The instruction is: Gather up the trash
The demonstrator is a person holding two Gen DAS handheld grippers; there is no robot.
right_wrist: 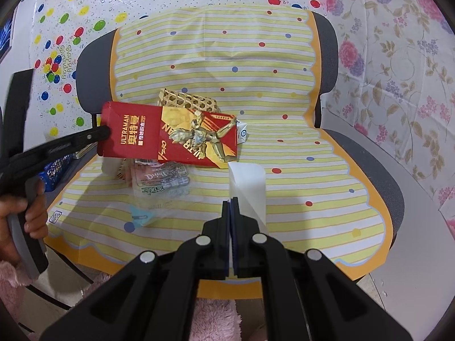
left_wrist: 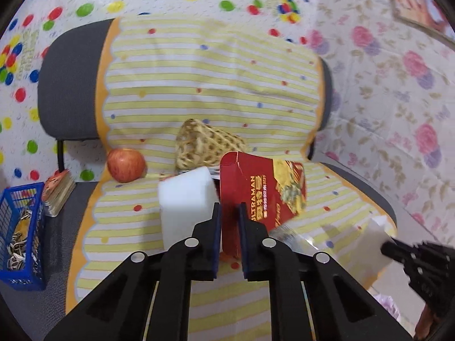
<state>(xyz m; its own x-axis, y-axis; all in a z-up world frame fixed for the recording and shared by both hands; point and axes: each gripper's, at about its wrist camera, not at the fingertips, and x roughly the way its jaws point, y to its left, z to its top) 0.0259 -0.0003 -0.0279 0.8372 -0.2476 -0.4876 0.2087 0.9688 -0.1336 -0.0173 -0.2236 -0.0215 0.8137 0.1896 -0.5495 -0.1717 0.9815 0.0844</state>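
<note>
My left gripper (left_wrist: pixel 229 209) jaws are pinched on the near end of the red carton (right_wrist: pixel 167 136), which stands tilted over the chair seat (right_wrist: pixel 327 199), long axis running toward my right. My right gripper (right_wrist: pixel 230 203) jaws (fully closed) clamp the white bag's (right_wrist: pixel 250 187) edge, just beside the carton's far end.

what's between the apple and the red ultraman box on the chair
A white block stands between the apple and the red Ultraman box, with a woven basket just behind it. The left wrist view shows this.
</note>
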